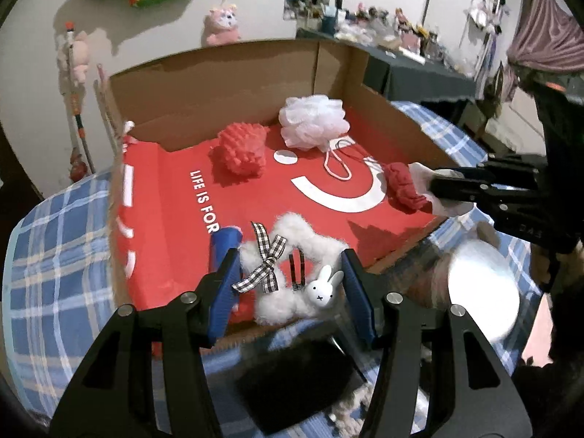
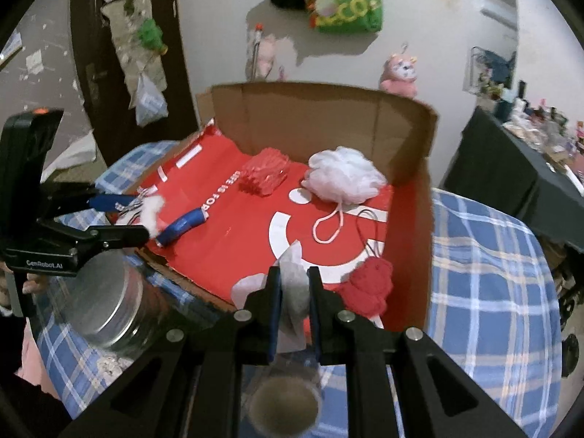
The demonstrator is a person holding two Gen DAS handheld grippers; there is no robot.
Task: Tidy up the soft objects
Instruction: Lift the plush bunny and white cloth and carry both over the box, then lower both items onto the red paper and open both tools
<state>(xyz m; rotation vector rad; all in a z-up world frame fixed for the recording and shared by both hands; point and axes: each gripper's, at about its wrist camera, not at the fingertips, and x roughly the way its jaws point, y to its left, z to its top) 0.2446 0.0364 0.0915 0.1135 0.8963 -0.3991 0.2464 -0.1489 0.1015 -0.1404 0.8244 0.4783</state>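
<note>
Soft objects going into the cardboard box (image 1: pixel 233 84); both tongs are at its near edge, placing step in hand.

Left gripper (image 1: pixel 290 284): blue fingers (image 1: pixel 226 284) wide apart, straddling the white fluffy hair clip (image 1: pixel 292 255) with checked bow (image 1: pixel 268 259) and bunny charm (image 1: pixel 324 286). Clip lies on the red liner (image 1: pixel 175 197) at the box's near edge; whether the fingers touch it, cannot tell. Looks just let go or about to be grabbed.

Right gripper (image 2: pixel 295 281): fingers close together, clamped on a white tag or card (image 2: pixel 294 281) carrying a red scrunchie (image 2: pixel 368 284), which hangs over the right near corner of the box.

Next move, my guess: lower the scrunchie onto the liner and let go, clear of the clip; left tongs either back off or close on the clip to shift it deeper.

Box contents: red knit piece (image 1: pixel 241 149) and white mesh pouf (image 1: pixel 314 120) with cord loop (image 1: pixel 337 166) near the back wall, clip in front. Outside, on the blue plaid cloth (image 1: pixel 54 255): glass jar with metal lid (image 2: pixel 102 295), just beside the box.
</note>
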